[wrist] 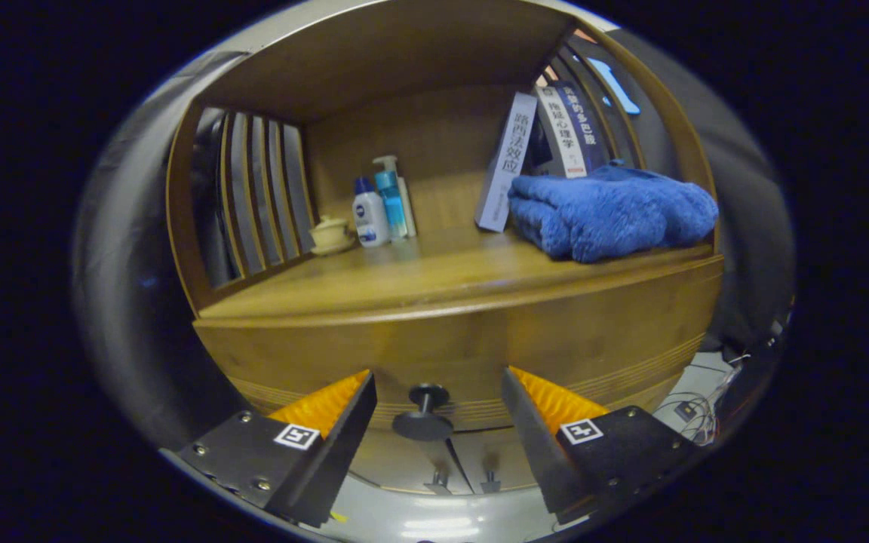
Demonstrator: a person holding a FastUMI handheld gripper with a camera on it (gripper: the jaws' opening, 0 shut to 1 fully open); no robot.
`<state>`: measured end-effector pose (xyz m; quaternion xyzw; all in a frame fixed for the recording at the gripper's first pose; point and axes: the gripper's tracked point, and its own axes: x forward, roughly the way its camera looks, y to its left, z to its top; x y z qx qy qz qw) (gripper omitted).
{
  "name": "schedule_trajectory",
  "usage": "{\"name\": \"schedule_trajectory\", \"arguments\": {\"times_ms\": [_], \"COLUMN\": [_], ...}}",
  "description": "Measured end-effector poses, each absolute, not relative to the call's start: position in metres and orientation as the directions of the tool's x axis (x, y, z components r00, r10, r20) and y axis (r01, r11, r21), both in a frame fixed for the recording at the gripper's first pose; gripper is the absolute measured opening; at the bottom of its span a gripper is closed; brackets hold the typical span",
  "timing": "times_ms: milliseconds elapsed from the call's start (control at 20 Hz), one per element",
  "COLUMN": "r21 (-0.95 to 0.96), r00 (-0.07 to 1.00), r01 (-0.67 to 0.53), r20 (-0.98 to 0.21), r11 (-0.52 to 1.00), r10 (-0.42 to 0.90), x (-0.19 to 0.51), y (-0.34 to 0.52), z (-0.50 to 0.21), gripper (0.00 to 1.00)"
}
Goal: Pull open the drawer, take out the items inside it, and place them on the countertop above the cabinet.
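The gripper (436, 392) is spread wide, lower centre of frame, its fingers flanking the closed wooden drawer's (465, 351) round dark knob (424, 411) without touching. Above, the desk (419, 283) carries a fluffy blue towel (612, 213), leaning books (536, 147), pump bottles (382, 207) and a lidded cup (330, 234).

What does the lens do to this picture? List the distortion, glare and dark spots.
Gripper view: fisheye bends the countertop edge and drawer front into arcs; glare streaks the pale floor under the open fingers; the knob between them looks sharp; the cabinet sides fall into shadow.
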<state>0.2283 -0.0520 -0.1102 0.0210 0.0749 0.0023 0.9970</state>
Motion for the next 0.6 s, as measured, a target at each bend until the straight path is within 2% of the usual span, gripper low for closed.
{"name": "schedule_trajectory", "arguments": {"times_ms": [100,250,350,450,600], "r21": [-0.022,-0.004,0.065,0.076,0.013], "r00": [0.988,0.991,0.984,0.989,0.993], "r01": [0.010,-0.007,-0.040,-0.004,0.011], "r20": [-0.153,-0.136,-0.170,-0.150,-0.116], "r11": [1.000,1.000,0.997,0.997,1.000], "r10": [-0.013,0.007,0.050,0.016,-0.009], "x": [0.227,0.227,0.225,0.227,0.226], "y": [-0.051,-0.048,-0.037,-0.039,-0.038], "z": [-0.118,-0.116,-0.122,-0.121,-0.119], "gripper": [0.97,0.79,0.59,0.40,0.40]}}
